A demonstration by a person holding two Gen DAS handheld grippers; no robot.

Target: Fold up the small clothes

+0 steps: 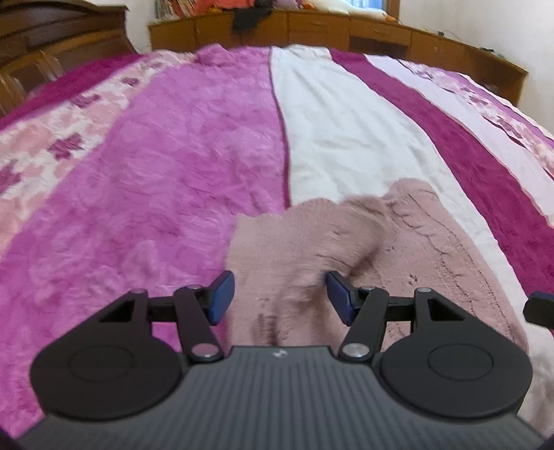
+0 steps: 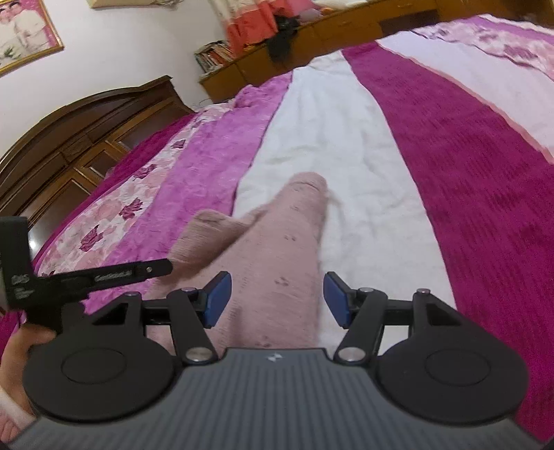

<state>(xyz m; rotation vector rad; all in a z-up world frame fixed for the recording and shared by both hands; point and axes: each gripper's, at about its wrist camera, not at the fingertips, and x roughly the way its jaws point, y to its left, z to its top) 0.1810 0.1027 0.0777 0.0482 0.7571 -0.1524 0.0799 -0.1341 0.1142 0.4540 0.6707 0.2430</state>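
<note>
far left there's a dark wooden headboard point(image 2: 79, 138), then the bed with its striped blanket point(image 1: 194, 145) running away in pink floral, magenta, white and deep purple bands. along the far side sits a lighter wooden shelf unit point(image 1: 311, 27) with books and some dark cloth hanging over its edge.

left gripper point(image 1: 278, 297) hangs over the near end of a dusty pink knit garment point(image 1: 311, 242), blue pads spread apart with nothing pinched, the knit just lying under the gap. in the right wrist view you can see it from the side at the left edge, with the person's hand point(image 2: 20, 349) wrapped round its handle.

the garment lies mostly on the white stripe, its left edge spilling onto the magenta one. one sleeve-like piece is folded over on top of the body, and a longer part stretches away up the white band. it's a bit blurred.

right gripper point(image 2: 277, 299) is over the right side of the same garment, jaws wide and released, the knit under its left pad and bare white blanket under the right one.
</note>
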